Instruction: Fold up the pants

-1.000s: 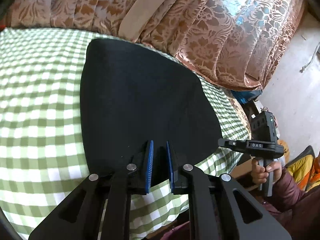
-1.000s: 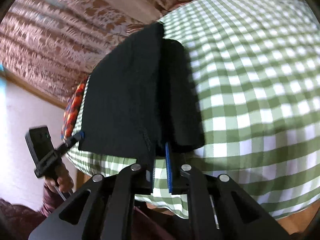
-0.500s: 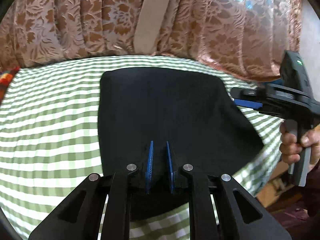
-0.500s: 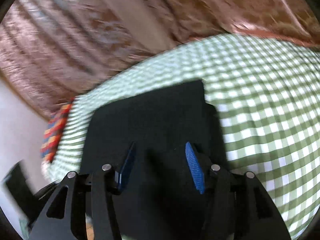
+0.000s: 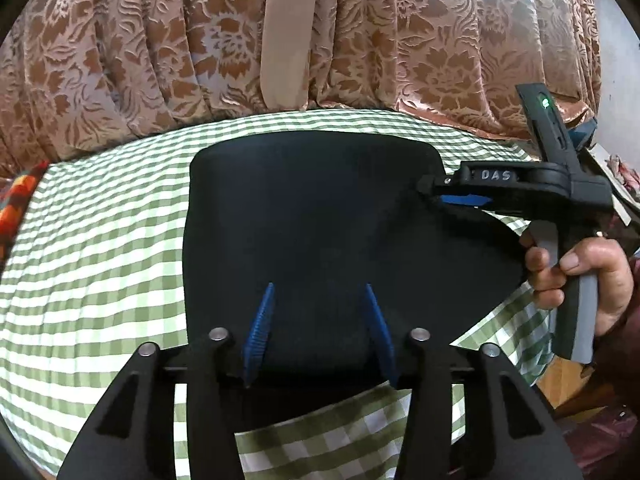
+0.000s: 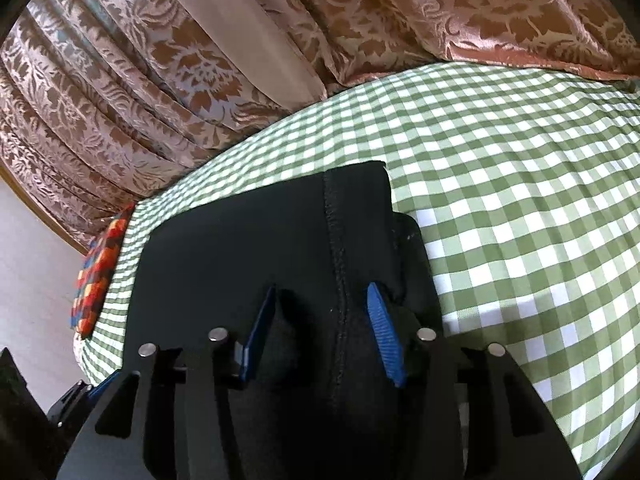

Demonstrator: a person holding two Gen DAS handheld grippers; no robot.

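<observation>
Now the black pants are lying folded into a flat, roughly square pad on the green checked cloth, close to its near edge, with a brown flowered curtain hanging behind. The left gripper is hovering over the pad's near edge, its jaws opening, blue pads spread apart with only flat fabric under the gap and nothing pinched. The right gripper is sitting over the pad's right side, straddling a stitched seam; its jaws are opening too, pads clear of the fabric. A hand is gripping its handle. At the cloth's left edge a multicoloured fabric is showing.
</observation>
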